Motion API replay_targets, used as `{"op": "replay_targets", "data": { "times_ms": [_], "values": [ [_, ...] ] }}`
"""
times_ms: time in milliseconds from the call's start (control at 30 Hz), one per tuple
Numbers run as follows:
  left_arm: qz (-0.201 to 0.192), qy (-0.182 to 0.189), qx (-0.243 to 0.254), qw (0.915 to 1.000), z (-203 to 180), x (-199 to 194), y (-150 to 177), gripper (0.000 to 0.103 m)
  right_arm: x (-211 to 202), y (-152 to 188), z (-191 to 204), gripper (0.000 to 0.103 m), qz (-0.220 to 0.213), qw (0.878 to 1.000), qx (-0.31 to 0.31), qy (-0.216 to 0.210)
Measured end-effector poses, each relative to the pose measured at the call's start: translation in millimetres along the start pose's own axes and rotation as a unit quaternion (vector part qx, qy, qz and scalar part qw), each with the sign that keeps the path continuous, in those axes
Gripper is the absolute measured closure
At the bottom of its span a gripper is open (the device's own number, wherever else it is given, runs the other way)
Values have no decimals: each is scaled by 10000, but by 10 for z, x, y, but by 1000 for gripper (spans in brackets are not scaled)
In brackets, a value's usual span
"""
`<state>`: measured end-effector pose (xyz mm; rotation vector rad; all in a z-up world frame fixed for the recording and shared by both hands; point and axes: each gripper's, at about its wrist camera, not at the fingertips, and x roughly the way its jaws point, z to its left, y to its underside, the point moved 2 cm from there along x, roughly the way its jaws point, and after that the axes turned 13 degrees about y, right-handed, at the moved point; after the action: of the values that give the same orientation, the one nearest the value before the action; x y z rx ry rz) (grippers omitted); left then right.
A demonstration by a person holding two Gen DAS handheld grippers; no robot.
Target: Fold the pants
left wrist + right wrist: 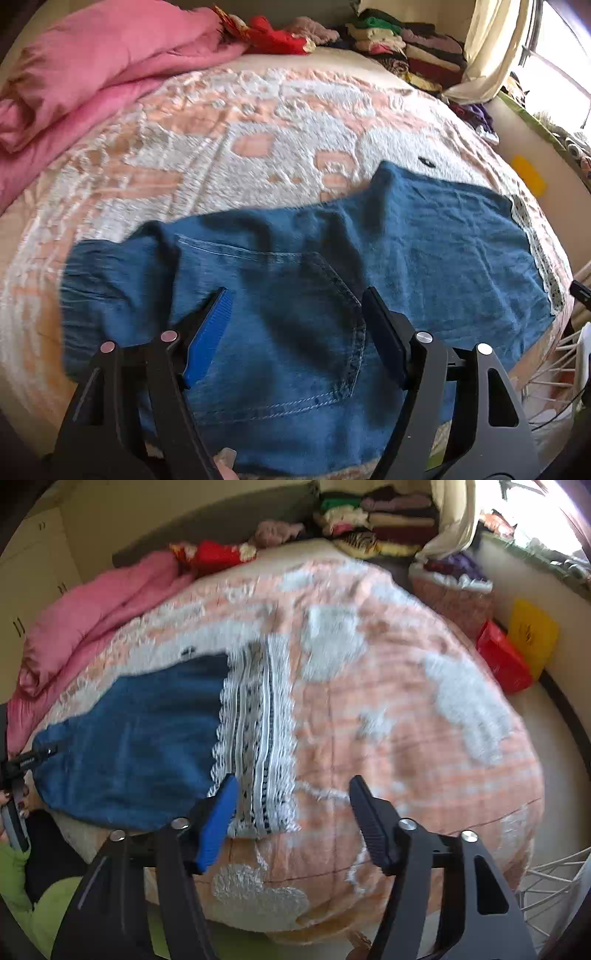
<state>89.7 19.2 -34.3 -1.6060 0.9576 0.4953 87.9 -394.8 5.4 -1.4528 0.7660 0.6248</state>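
Bedding in peach and white covers the bed (221,122), with a pink quilt (92,62) far off to the left of both tools and folded clothes (406,44) stacked beyond. Just ahead of and under the left hand-held gripper (295,317), the pants (295,258) lie flat, back pocket up, apparently laid leg on leg; its jaws stand wide with nothing pinched. Their lace hem (255,738) reaches the left finger of the right hand-held gripper (291,808), likewise wide open and empty, over bare bedding. Judging by this, the lengthwise fold looks done; folding hem toward waist is still to come.
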Motion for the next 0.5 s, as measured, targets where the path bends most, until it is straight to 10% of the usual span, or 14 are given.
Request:
{"op": "replay_targets", "data": {
  "times_ms": [500],
  "values": [
    [280, 428, 623, 9967, -634, 387, -301, 34, 157, -465, 1087, 27, -589, 9894, -1214, -536]
  ]
}}
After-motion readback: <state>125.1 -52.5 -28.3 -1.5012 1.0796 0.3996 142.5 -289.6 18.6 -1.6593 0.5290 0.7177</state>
